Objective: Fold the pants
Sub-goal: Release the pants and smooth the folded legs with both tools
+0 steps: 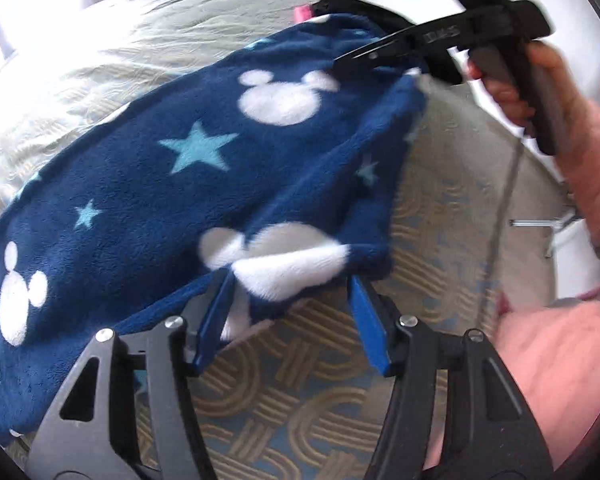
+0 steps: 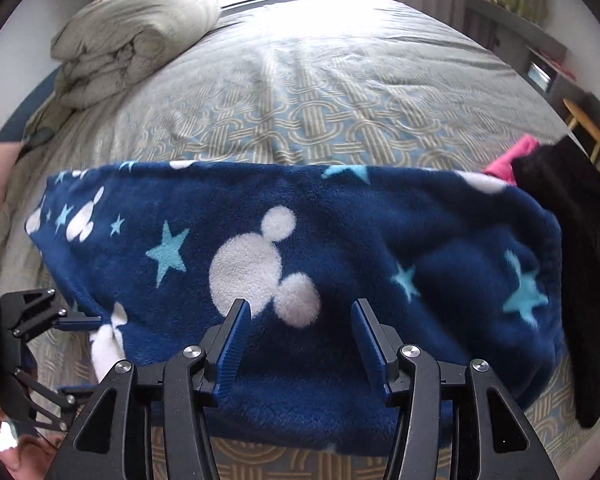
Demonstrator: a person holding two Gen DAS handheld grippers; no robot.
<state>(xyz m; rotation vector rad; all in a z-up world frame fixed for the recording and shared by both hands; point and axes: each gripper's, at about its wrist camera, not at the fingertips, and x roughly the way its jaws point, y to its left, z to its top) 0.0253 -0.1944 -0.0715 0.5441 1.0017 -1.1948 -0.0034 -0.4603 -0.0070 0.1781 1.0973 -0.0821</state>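
Navy fleece pants (image 2: 340, 248) with white mouse-head shapes and light-blue stars lie across the patterned bed cover (image 2: 320, 100). In the left wrist view my left gripper (image 1: 290, 282) sits at the pants' near corner (image 1: 284, 276). Its jaws stand apart with the hem's white patch between them, and the pads do not squeeze it. My right gripper (image 2: 300, 308) hovers over the pants' near edge, jaws apart, with fleece under them. The right gripper (image 1: 340, 64) also shows over the pants' far end, held by a hand. The left gripper (image 2: 90, 354) appears at the pants' left corner.
A black garment (image 2: 572, 240) and a pink one (image 2: 512, 156) lie beside the pants' right end. A rolled duvet (image 2: 132, 40) sits at the bed's far left. A shelf (image 2: 532, 40) and a wooden stool (image 2: 584, 120) stand beyond the right side. A pink sleeve (image 1: 588, 184) fills the right.
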